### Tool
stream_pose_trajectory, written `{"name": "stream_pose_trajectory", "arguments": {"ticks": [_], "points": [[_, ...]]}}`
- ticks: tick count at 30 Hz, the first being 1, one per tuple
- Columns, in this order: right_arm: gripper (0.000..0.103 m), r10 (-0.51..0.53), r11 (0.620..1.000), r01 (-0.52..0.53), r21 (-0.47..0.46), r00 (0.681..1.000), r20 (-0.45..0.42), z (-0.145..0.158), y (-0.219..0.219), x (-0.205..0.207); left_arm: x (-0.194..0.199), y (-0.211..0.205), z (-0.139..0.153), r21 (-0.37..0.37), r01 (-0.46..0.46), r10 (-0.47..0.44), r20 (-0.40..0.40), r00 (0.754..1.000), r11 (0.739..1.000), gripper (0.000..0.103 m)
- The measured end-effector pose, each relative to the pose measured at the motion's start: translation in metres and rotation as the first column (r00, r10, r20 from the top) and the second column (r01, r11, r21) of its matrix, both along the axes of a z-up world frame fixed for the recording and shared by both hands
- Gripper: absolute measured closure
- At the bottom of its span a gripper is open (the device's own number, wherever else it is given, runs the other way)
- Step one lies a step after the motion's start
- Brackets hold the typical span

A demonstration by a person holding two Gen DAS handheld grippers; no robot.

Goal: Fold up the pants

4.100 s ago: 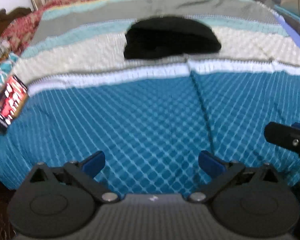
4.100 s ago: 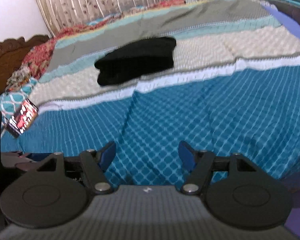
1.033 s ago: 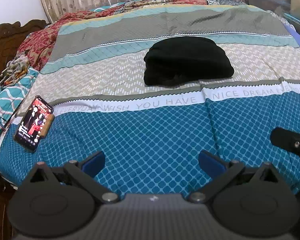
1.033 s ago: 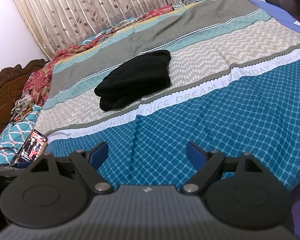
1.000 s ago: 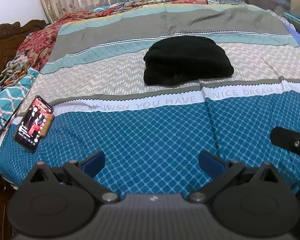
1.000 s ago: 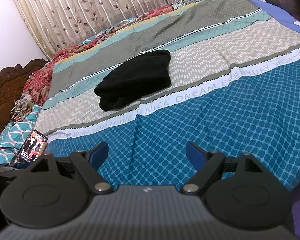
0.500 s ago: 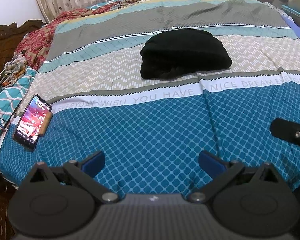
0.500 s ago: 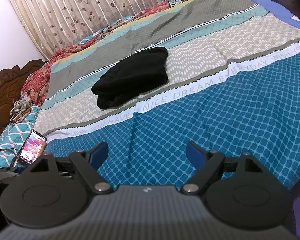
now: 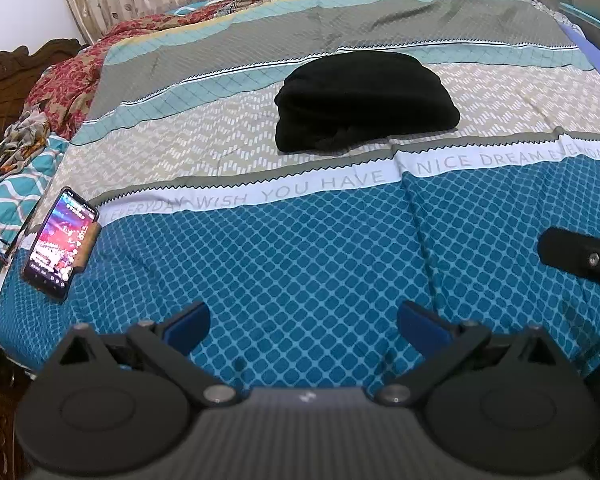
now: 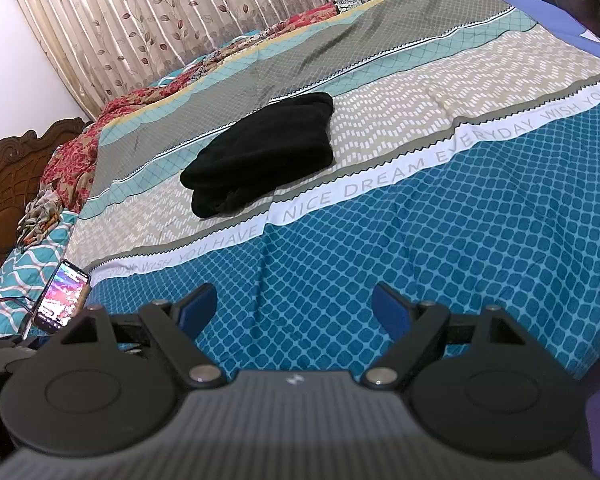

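We see the black pants [image 9: 364, 100] folded on the bedspread [image 9: 300, 248]; our left gripper [image 9: 304, 322] and right gripper [image 10: 295, 306] are released, jaws wide, grasping nothing, well short of the pants.

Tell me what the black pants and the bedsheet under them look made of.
Pants: soft, thick matte knit or fleece, judging by the light-absorbing surface and rounded, bulky folds; the exact fabric is unclear. Bedsheet: thin printed woven cloth, probably cotton or a blend, lying flat with sharp creases and a faint sheen.
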State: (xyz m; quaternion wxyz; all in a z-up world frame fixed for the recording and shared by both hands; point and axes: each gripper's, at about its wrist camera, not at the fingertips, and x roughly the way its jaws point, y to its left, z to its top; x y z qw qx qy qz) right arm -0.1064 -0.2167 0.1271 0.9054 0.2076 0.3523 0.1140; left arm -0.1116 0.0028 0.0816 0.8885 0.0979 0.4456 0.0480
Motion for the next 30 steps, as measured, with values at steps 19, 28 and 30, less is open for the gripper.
{"name": "stream_pose_trajectory", "arguments": {"ticks": [19,28,30], "points": [[0.017,0.0,1.0,0.0,-0.004,1.0,-0.004,-0.0016,0.0004,-0.0004,0.0012,0.0016,-0.0051,-0.011,-0.011,0.011,-0.028,1.0,1.0,0.0],[0.017,0.001,1.0,-0.001,-0.005,1.0,-0.002,-0.0018,0.0005,-0.0003,0.0018,0.0022,-0.0061,-0.019,-0.017,0.016,-0.033,0.999,1.0,0.0],[0.017,0.002,1.0,-0.002,-0.008,1.0,0.0,-0.0019,0.0008,-0.0008,0.0012,0.0024,-0.0045,-0.027,-0.013,0.012,-0.026,1.0,1.0,0.0]]}}
